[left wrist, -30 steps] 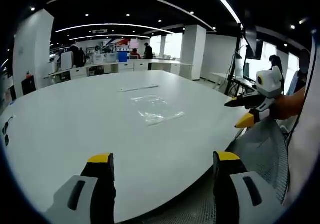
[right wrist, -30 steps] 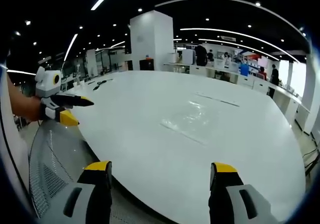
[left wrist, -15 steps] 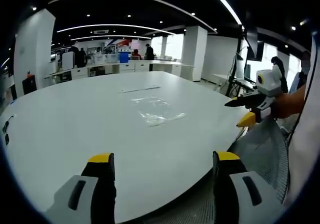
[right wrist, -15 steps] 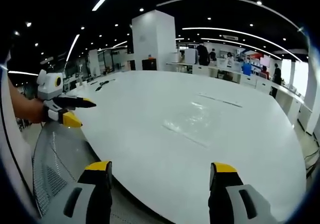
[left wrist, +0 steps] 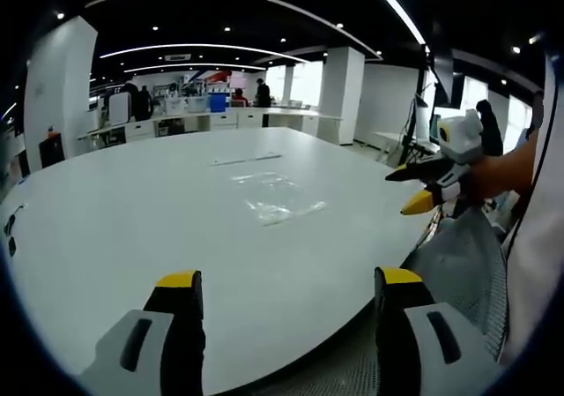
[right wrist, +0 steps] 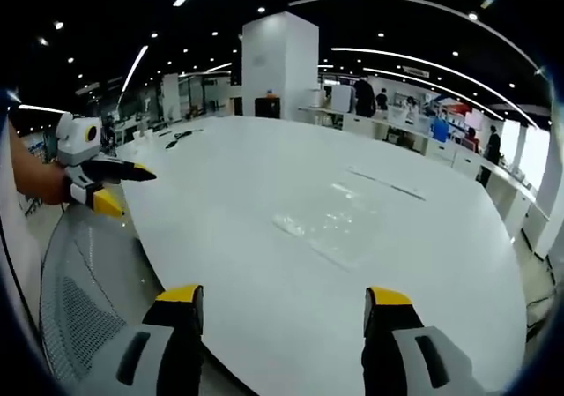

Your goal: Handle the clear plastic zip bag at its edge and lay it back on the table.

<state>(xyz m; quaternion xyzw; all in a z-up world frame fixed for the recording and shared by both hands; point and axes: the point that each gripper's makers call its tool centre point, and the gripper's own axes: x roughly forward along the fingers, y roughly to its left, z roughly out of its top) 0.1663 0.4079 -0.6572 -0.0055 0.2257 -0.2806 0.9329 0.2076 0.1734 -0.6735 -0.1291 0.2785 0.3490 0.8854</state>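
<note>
Bare white table (left wrist: pixel 132 228) surrounds the flat bag (left wrist: pixel 280 198); a thin strip (left wrist: pixel 245 158) lies beyond.

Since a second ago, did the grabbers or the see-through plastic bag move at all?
The right gripper rose a little and edged forward toward the white round table, jaws open. The left gripper hardly moved, open too. Nothing was grasped or released. The clear plastic zip bag lies flat where it was, and so does the thin strip beyond it.

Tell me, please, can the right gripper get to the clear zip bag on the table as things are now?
Probably yes. The clear zip bag lies flat on the white table, ahead of the right gripper, whose jaws are open. Nothing stands between them. The left gripper is off to the side.
</note>
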